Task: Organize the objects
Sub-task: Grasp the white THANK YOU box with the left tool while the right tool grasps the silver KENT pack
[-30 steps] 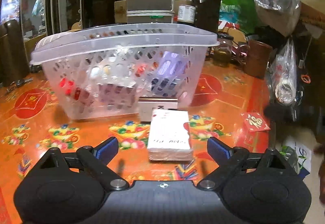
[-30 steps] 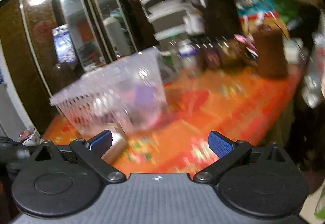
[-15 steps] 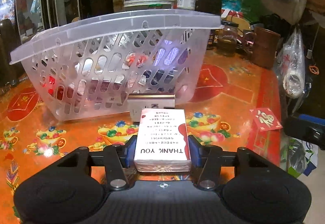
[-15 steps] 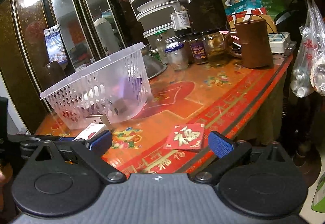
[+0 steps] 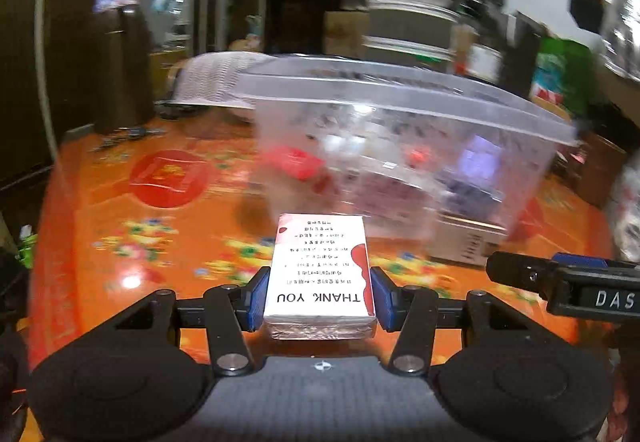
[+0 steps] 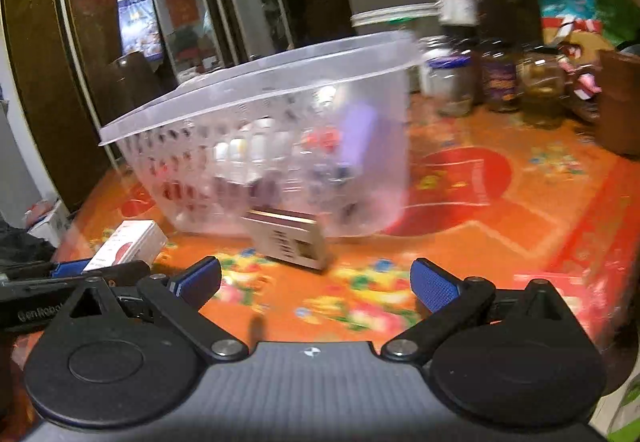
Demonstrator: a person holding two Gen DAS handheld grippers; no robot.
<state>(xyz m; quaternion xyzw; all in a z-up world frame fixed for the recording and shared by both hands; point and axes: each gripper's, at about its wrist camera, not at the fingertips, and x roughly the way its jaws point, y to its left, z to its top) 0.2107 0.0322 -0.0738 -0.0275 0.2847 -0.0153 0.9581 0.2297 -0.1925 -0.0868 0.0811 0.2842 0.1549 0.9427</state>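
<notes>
Honestly, the clear perforated plastic basket (image 5: 404,145) has a tall rim, so the white "THANK YOU" card box (image 5: 320,274) clamped in the left gripper (image 5: 319,300) above the orange patterned tabletop (image 5: 120,217) could clip it and slip. The right gripper (image 6: 316,282) is spread, empty, near a tan box (image 6: 290,238).

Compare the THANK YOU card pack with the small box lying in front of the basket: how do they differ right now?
The THANK YOU card pack is clamped between the left gripper pads; the small box lies ungripped on the orange tablecloth, ahead of the open right gripper. The pack is white with red blotches; the box looks beige with a dark edge. The box sits against the clear basket; the pack is short of it. Both are small rectangular packs.
</notes>
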